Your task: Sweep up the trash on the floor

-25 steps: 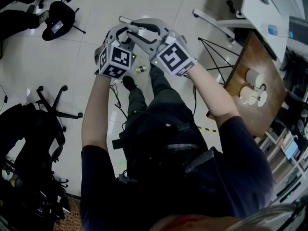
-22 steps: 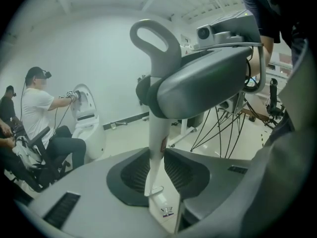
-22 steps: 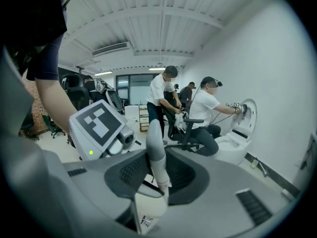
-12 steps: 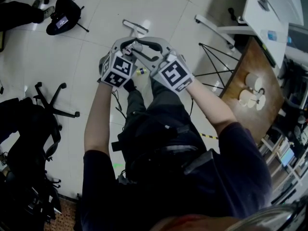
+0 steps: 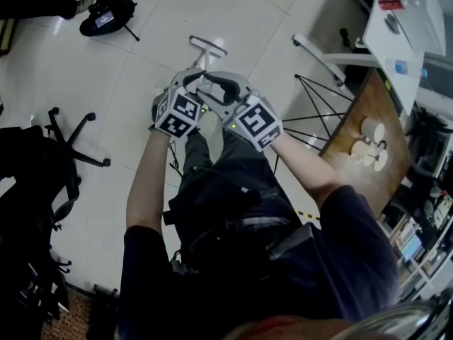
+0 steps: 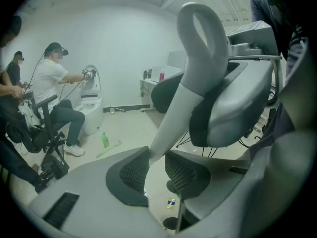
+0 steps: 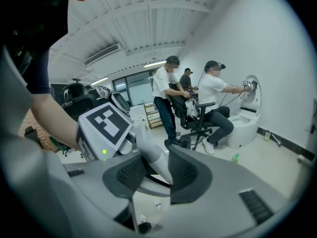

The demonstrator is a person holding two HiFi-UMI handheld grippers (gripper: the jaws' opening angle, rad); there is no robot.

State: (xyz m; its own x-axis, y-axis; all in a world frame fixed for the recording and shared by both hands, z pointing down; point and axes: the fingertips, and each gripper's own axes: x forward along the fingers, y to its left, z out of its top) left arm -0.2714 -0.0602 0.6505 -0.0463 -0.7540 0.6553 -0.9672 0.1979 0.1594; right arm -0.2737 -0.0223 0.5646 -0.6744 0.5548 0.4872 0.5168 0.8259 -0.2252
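A grey long handle with a loop at its top runs between both grippers, which I hold close together in front of the person's legs. My left gripper is shut on the handle near its pad tips. The jaws of my right gripper have just been opening; the handle still lies loosely between its pads. A small labelled bottle lies on the floor below the left jaws. White scraps lie below the right ones. A white T-shaped piece rests on the floor beyond the grippers.
A chair base stands at the left, black wire legs and a wooden table with paper cups at the right. A green bottle lies farther off. People sit and stand near a white rounded unit.
Both grippers have moved together with the handle, lower in the head view and nearer the person's legs. The small bottle seen beside the left gripper is now hidden there.
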